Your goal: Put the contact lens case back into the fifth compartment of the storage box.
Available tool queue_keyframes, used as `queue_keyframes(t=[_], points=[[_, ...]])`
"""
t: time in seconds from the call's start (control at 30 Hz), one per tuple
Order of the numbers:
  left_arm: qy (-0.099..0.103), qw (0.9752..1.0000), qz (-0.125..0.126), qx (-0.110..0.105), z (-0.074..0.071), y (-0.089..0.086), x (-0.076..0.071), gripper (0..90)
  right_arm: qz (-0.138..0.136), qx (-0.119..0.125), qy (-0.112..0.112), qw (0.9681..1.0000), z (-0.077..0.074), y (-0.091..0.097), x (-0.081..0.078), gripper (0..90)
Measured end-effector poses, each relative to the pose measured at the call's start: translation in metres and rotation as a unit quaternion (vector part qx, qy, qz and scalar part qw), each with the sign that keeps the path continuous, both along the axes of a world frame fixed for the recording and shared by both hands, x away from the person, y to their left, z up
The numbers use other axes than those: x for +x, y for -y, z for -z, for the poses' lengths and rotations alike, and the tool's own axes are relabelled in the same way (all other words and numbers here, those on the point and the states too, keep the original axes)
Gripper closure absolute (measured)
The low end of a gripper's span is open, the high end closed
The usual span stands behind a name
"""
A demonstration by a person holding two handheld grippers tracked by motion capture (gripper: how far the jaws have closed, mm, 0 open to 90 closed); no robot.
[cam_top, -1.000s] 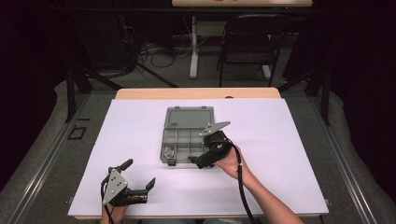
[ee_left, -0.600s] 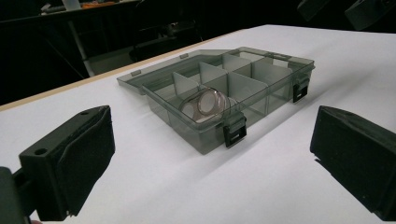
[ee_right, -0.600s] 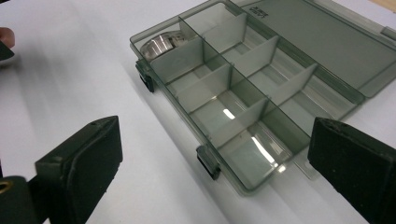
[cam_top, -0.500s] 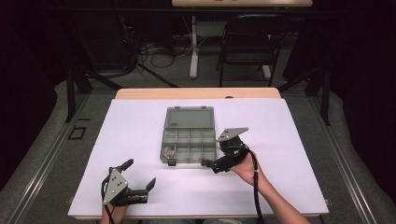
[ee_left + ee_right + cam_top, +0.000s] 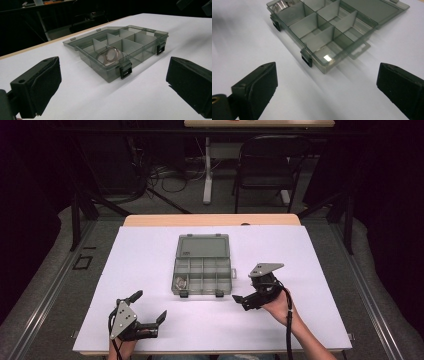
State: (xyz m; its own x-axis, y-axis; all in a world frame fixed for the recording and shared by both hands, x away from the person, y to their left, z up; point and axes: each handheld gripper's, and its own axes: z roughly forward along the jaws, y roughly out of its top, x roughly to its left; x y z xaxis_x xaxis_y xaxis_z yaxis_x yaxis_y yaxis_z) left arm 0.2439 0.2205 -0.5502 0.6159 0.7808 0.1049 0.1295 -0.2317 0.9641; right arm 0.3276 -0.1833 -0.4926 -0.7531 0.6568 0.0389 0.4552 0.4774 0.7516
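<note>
Grey translucent organizer box (image 5: pixel 202 265) sits open near the middle of the white table (image 5: pixel 150 250), its flat lid (image 5: pixel 203 246) laid back on the far side and its two dark latches on the near wall. Dividers split the tray into small compartments, and in the near-left one, as the high view has it, lies a small clear, shiny object (image 5: pixel 180 281) (from the left gripper view it looks like a rounded piece of clear plastic with a pale ring in it (image 5: pixel 110 55), though what it is cannot be told). Every other compartment that can be seen holds nothing. The right gripper (image 5: pixel 242 300) rests low over the table just off the box's near-right corner, apart from it, held by the person's right hand (image 5: pixel 278 306) with the cable trailing back along the forearm and the grey three-cornered plate on top. Its jaws stand wide apart with nothing between them; the right gripper view looks across bare table to the box's near-right corner and one latch (image 5: pixel 307 58). The left gripper (image 5: pixel 150 312) sits near the table's front edge, well apart from the box and to the left of it, and its jaws too are spread wide and hold nothing, framing the box's latched front wall (image 5: pixel 126 70) in the left gripper view.
</note>
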Motion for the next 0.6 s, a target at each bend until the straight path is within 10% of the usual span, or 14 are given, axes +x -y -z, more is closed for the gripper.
queue_keyframes(t=[0.6], points=[[-0.001,1.0,-0.001,0.002,0.0,0.001,0.0,0.1,0.038,0.002,0.019,0.9991,0.01,0.045,-0.021,3.2]])
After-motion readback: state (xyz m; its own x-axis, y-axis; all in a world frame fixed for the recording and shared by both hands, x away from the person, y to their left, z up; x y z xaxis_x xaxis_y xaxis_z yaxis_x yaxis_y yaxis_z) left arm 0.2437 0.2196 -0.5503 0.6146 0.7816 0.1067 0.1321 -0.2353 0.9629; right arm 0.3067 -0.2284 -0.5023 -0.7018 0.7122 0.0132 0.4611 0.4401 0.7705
